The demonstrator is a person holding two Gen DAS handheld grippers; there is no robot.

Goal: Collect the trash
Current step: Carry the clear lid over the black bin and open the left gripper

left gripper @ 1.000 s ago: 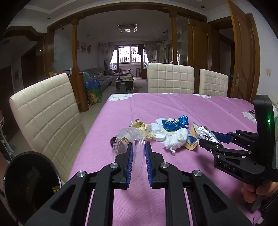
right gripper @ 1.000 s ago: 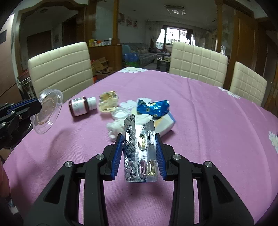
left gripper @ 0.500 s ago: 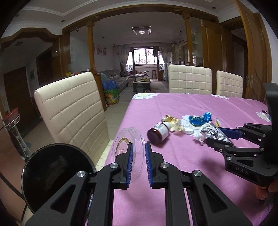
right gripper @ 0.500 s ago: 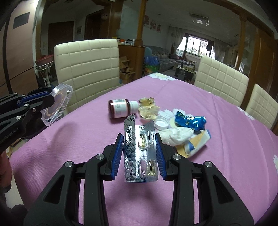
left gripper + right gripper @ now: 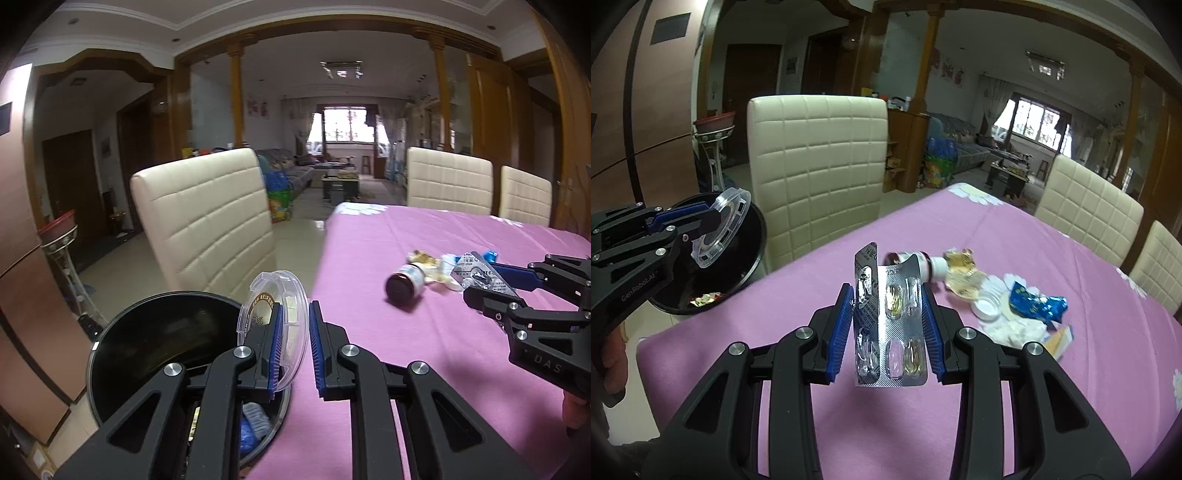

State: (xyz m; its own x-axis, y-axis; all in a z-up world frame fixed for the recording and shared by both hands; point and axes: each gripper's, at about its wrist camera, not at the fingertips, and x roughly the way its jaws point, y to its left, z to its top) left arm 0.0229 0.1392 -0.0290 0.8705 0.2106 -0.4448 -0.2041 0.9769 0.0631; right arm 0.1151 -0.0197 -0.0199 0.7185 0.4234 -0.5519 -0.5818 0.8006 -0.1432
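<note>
We hold clear lid [image 5: 275,325] in left gripper [image 5: 295,347], jaws closed on it, over black bin [image 5: 147,354]. Right gripper [image 5: 888,328] clamps blister pack [image 5: 886,325] above table [image 5: 1015,229]. Some trash already binned; bottle [image 5: 404,284], wrappers [image 5: 1036,304], tissue left.

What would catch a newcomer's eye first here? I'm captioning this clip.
The left claw grips a clear plastic lid over the black trash bin at the table's edge. The right claw pinches a silver pill blister pack above the purple tablecloth, with wrappers and a brown bottle heaped beyond.
</note>
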